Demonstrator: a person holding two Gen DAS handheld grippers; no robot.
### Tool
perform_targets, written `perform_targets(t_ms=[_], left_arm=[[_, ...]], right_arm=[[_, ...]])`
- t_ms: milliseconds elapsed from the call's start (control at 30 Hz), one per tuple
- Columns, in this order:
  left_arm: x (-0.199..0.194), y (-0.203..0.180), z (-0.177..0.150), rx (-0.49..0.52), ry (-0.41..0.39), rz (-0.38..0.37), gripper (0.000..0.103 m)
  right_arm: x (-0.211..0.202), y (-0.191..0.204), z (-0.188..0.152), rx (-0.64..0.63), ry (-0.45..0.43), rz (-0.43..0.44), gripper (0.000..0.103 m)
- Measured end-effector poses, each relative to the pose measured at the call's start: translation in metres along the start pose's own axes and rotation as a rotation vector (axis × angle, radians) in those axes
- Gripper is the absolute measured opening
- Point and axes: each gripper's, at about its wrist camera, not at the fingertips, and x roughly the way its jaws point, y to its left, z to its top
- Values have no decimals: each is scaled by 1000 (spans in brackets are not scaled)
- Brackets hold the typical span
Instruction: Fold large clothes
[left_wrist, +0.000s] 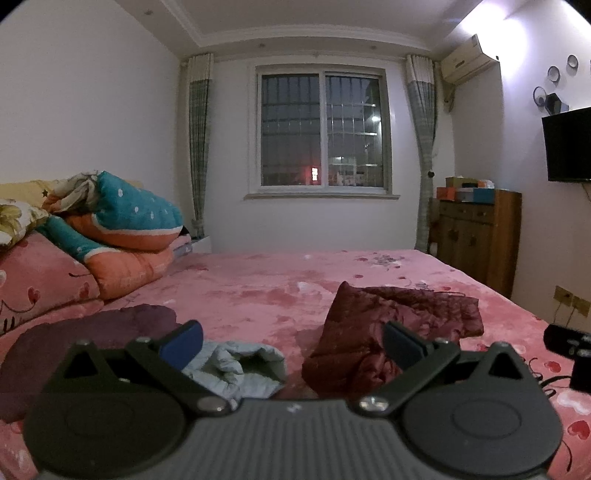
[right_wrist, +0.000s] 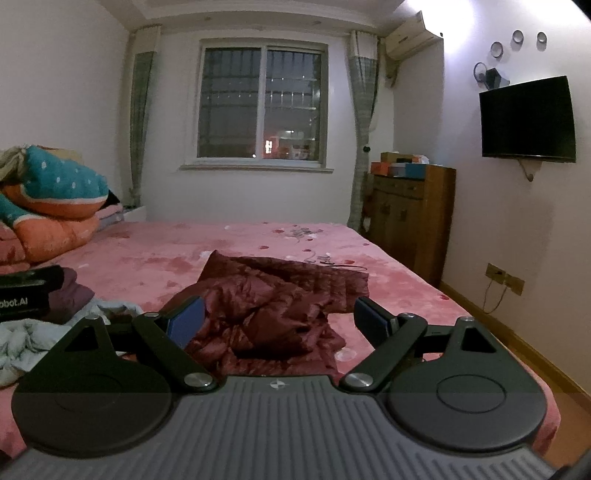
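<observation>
A crumpled dark red quilted jacket (left_wrist: 373, 328) (right_wrist: 273, 310) lies on the pink bed sheet (left_wrist: 258, 288) (right_wrist: 155, 258). A pale blue-grey padded garment (left_wrist: 240, 369) (right_wrist: 22, 339) lies bunched to its left, and a dull purple garment (left_wrist: 85, 332) (right_wrist: 74, 291) lies further left. My left gripper (left_wrist: 293, 343) is open above the gap between the pale garment and the red jacket, holding nothing. My right gripper (right_wrist: 279, 319) is open just above the red jacket, nothing between its fingers. The left gripper's body (right_wrist: 26, 291) shows at the left edge of the right wrist view.
Folded teal and orange quilts (left_wrist: 122, 229) and pillows (left_wrist: 33, 280) pile at the bed's left. A wooden cabinet (right_wrist: 413, 221) with boxes stands right of the bed, under a wall television (right_wrist: 528, 118). A window (left_wrist: 321, 129) is behind. The bed's right edge drops to wooden floor (right_wrist: 546, 369).
</observation>
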Motion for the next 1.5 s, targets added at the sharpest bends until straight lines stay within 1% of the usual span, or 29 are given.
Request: perform_targets(t_ms=[367,467,600,833,933,1067,1167,1300,1367,1433,1500], left_arm=[[15,-8,-15,22,47,-23,102],[21,-9,-23,24,62,-43,102],[27,-12,-36,52,53,-58,102],[45,-22,-52,119,53,-87,102],[57,-34,-58,169,50,-91,102],[76,-54,-63,254,43,-110,102],[93,-74,-67,318,36,-151,102],[117,-101,-69,413,16,-202,102],[134,-117,-71,470,10,-230,100],[150,-131,-73,512,8,-261,94],[166,-145,-76,558,16,-289,91]], right_arm=[[19,-10,-21,11,39,-7,103],[31,-14,-35,23,56,-8,103],[51,-19,-59,45,92,-28,103],[96,-40,-106,106,196,-37,103],[112,-47,-118,121,221,-56,103],[137,-63,-128,181,243,-62,103],[157,-75,-133,211,255,-74,103],[176,-93,-136,304,257,-83,103],[186,-98,-141,332,261,-99,103],[193,-110,-143,368,267,-118,103],[201,-117,-146,390,268,-135,103]])
